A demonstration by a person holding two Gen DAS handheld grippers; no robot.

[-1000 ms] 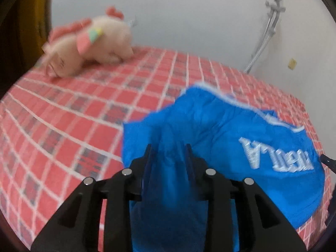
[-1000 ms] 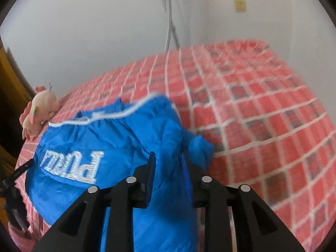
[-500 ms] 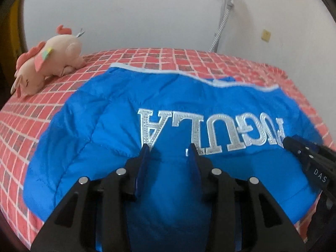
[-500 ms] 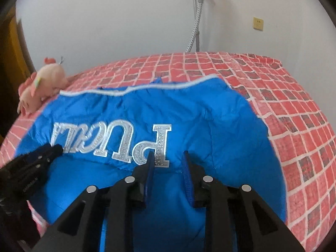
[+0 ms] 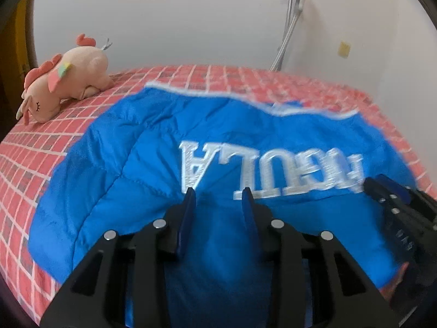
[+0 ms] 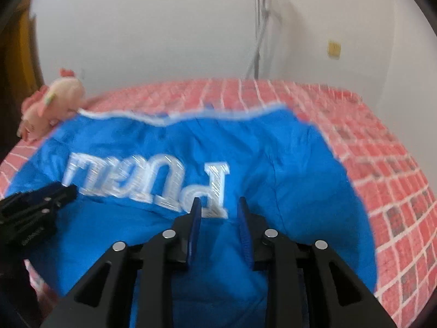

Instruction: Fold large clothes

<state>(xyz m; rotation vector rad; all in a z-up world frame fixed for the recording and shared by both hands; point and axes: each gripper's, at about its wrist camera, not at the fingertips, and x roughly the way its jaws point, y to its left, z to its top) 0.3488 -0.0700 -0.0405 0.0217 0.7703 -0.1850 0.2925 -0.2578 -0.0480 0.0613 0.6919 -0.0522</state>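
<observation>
- A bright blue quilted jacket (image 5: 142, 180) with large silver-white embroidered letters (image 5: 245, 172) lies spread across a bed covered in a red checked sheet with white lines (image 5: 32, 142); the lettering reads upside down from both wrist cameras.
- The jacket's white-piped edge (image 5: 218, 94) lies on the far side, toward 12 o'clock in both views.
- The left gripper (image 5: 219, 201) has blue fabric bunched between its blue-padded fingers (image 5: 188, 213); its jaws are closing slightly, narrowly parted, and the near edge of the jacket rises into them.
- The right gripper (image 6: 219, 210) likewise has a fold of blue fabric between its narrowly spaced fingers (image 6: 194, 227), holding the near edge of the jacket.
- In the left wrist view the right gripper (image 5: 382, 191) shows at 3 o'clock, over the jacket; in the right wrist view the left gripper (image 6: 65, 192) shows at 9 o'clock.
- A pink plush toy with a darker pink mane (image 5: 68, 79) lies on the sheet at 10 o'clock, beyond the jacket's left corner.
- A grey metal stand (image 5: 289, 24) leans against the white wall (image 5: 177, 22) at 1 o'clock, with a small yellowish wall plate (image 5: 344, 49) further right.
</observation>
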